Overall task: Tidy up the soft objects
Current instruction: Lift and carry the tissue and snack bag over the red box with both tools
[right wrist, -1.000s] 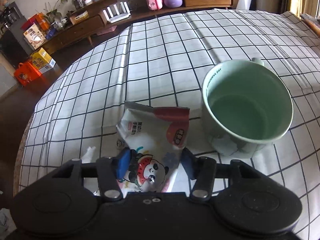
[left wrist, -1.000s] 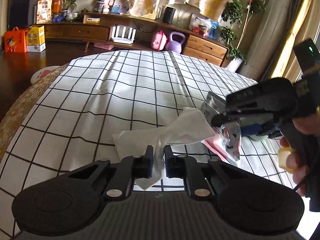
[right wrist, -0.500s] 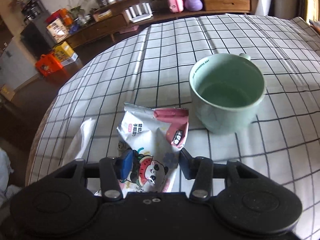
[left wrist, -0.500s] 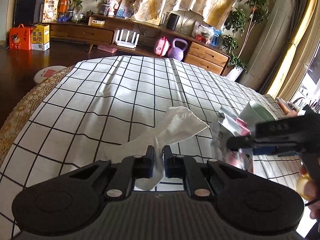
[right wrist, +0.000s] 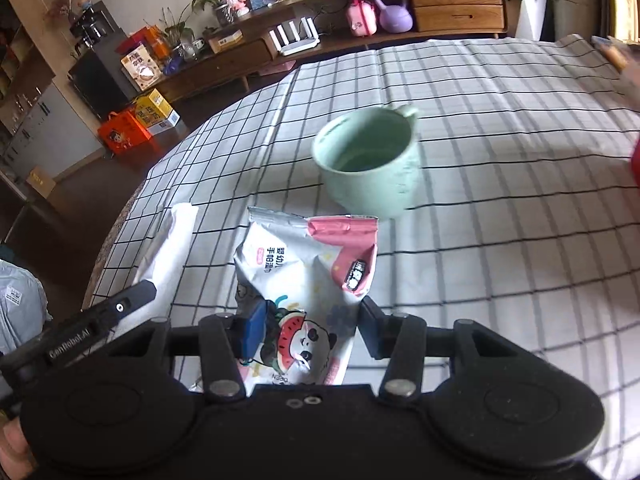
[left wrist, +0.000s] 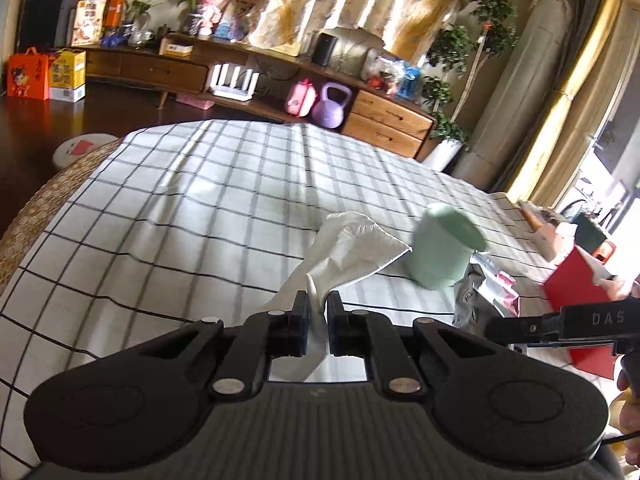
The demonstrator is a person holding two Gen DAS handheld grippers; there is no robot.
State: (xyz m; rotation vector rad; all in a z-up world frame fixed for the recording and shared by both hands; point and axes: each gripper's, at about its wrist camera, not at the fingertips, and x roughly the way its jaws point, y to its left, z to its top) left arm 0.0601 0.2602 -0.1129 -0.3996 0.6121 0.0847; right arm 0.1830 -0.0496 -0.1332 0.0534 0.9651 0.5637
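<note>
My left gripper (left wrist: 318,304) is shut on a white tissue (left wrist: 348,246), which hangs up and forward from the pinch above the checked cloth. My right gripper (right wrist: 310,324) is shut on a wipes packet (right wrist: 312,280) printed with a panda and a watermelon; the packet stands up between the fingers. The packet also shows in the left wrist view (left wrist: 486,290) at the right, next to the right gripper's body. The tissue shows in the right wrist view (right wrist: 168,248) at the left. A pale green mug (right wrist: 368,164) stands just beyond the packet.
The mug also shows in the left wrist view (left wrist: 442,250), right of the tissue. A red box (left wrist: 580,296) lies at the right edge. The bed's checked cloth (left wrist: 200,208) spreads ahead. A wooden sideboard (left wrist: 248,76) with clutter stands beyond.
Both grippers have risen and drawn back from the cloth, each with its object held. The tissue has lifted off the cloth, and the packet is farther from the mug.
</note>
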